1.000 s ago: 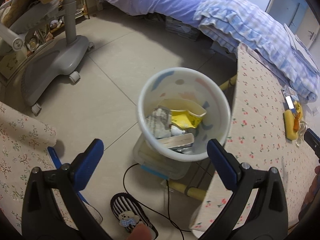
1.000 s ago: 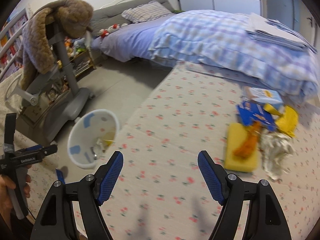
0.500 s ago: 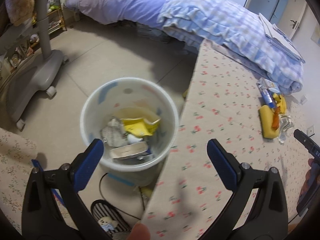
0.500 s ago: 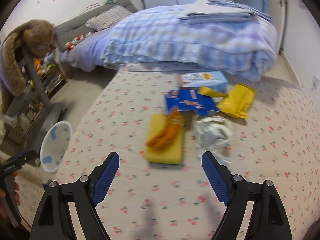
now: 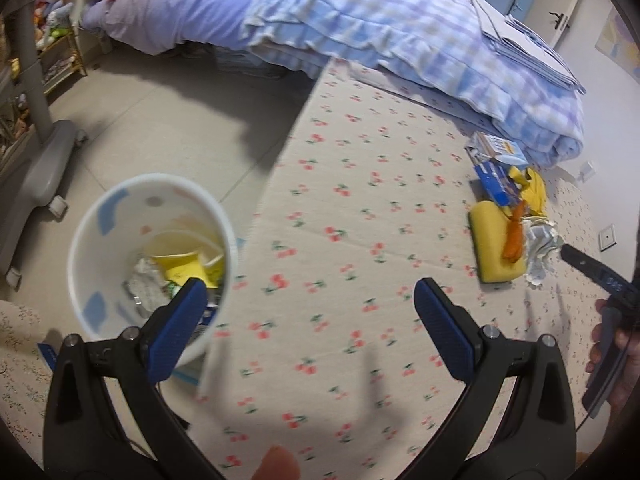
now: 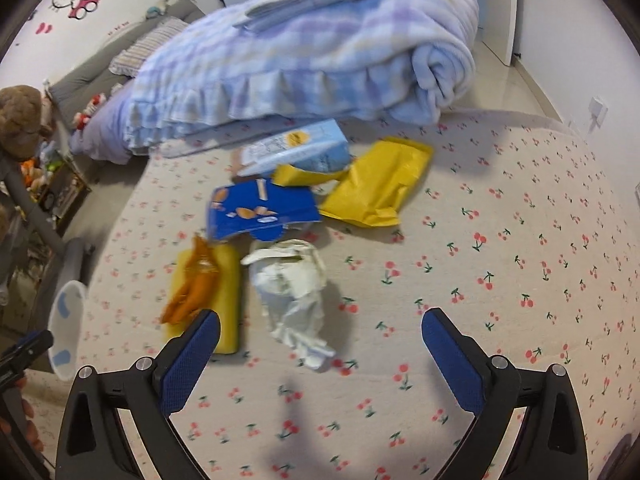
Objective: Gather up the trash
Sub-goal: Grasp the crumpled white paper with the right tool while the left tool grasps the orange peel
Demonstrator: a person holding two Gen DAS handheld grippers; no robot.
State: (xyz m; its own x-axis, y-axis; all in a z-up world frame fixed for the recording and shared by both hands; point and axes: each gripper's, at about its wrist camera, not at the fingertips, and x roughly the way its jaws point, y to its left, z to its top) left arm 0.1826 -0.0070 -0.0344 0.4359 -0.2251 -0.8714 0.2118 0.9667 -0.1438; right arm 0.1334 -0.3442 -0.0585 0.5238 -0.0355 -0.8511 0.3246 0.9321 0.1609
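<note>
A pile of trash lies on the cherry-print table point(image 6: 520, 240): crumpled white paper point(image 6: 294, 284), a yellow sponge point(image 6: 226, 292) with an orange wrapper point(image 6: 196, 284) on it, a blue snack packet point(image 6: 260, 210), a yellow bag point(image 6: 380, 184) and a pale blue carton point(image 6: 296, 148). My right gripper point(image 6: 320, 332) hangs just short of the white paper, its jaws opening with nothing between them. My left gripper point(image 5: 310, 302) stands open and empty over the table's edge, beside the white bin point(image 5: 104, 216) on the floor, which holds wrappers. The same pile point(image 5: 512, 232) shows at the right in the left wrist view.
A folded blue checked blanket point(image 6: 312, 52) lies along the table's far side, against a bed point(image 5: 180, 12). A grey wheeled chair base point(image 5: 36, 172) stands on the tiled floor left of the bin. A wall socket point(image 5: 607, 236) sits beyond the table.
Both grippers have swung right, from the bin toward the trash pile. The right gripper's jaws have widened and the pile now sits close in front of it. The bin has slid to the left view's edge.
</note>
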